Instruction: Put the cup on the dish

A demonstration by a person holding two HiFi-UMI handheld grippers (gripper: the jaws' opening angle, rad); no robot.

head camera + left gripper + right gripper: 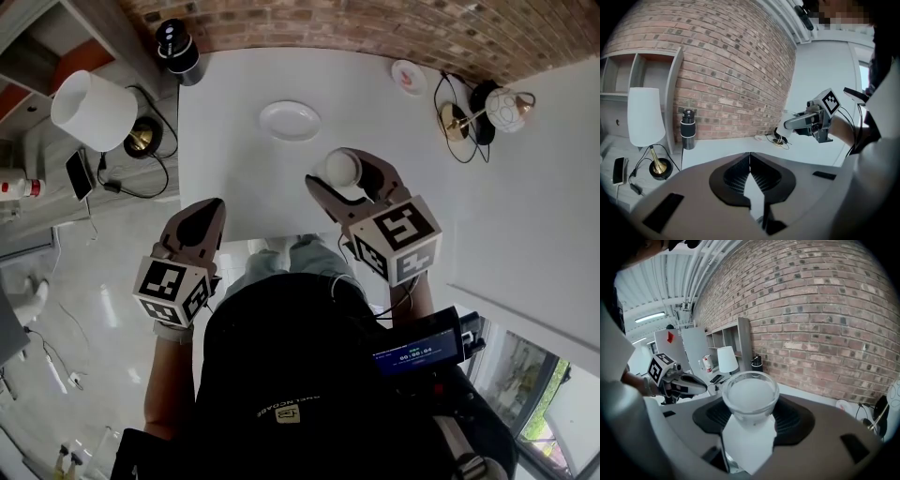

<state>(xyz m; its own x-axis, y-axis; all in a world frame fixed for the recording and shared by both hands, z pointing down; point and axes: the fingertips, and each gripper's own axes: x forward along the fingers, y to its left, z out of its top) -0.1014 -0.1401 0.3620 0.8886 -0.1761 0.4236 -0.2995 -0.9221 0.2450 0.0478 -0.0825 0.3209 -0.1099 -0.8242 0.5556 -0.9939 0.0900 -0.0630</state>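
Note:
A white cup (338, 169) sits between the jaws of my right gripper (349, 180), which is shut on it above the near part of the white table (225, 141). The right gripper view shows the cup (750, 397) upright with its glassy rim facing the camera. The white dish (290, 121) lies farther back on the table, apart from the cup. My left gripper (195, 225) hangs off the table's near left edge, jaws closed together with nothing in them, as the left gripper view shows (750, 176). From there the right gripper (794, 123) is seen holding the cup (782, 132).
A black flask (176, 49) stands at the table's far left corner. A small pink-marked saucer (409, 77) lies at the far right. A white lamp (91, 110) and a phone (79, 173) are left of the table; a globe lamp (506, 108) with cables is on the right.

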